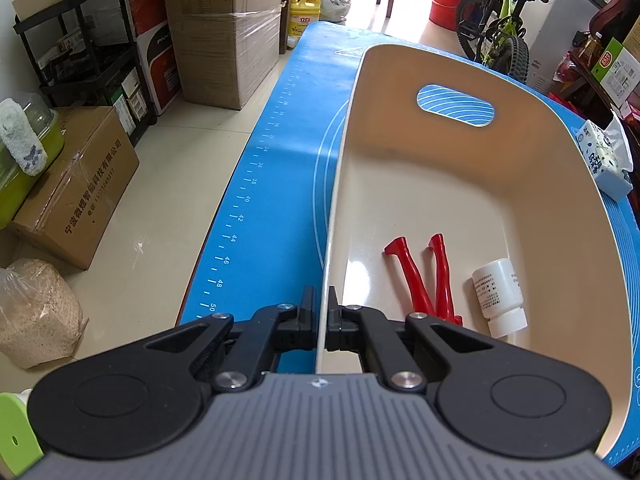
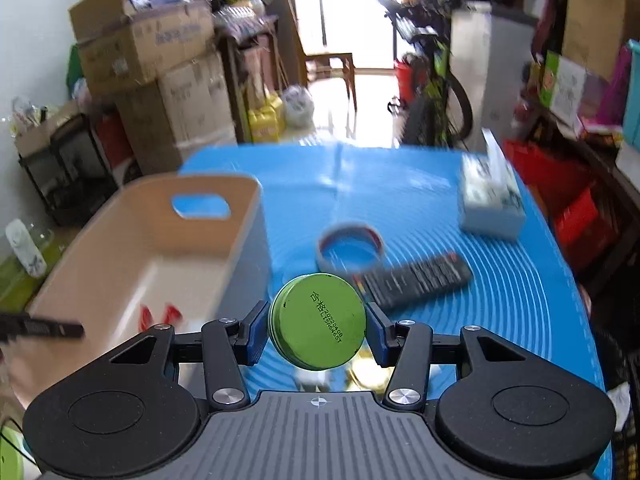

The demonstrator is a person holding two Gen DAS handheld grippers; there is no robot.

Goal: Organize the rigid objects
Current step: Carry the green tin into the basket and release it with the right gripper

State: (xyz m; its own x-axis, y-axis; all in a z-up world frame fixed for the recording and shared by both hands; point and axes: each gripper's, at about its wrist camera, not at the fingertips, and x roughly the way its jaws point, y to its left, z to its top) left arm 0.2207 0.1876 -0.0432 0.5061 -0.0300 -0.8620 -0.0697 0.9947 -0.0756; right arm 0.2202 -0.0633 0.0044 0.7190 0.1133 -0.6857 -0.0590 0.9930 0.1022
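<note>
- My right claw point(image 2: 318, 326) grips the green tin point(image 2: 318, 322) between its fingers, beside the bin point(image 2: 240, 220).
- My left claw point(image 1: 319, 312) pinches the bin's rim point(image 1: 326, 280).

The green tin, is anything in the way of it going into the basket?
Nothing visible blocks it. The right gripper holds the green tin above the blue mat, right of the beige basket. Only the basket's near wall lies between, and its top is open.
</note>
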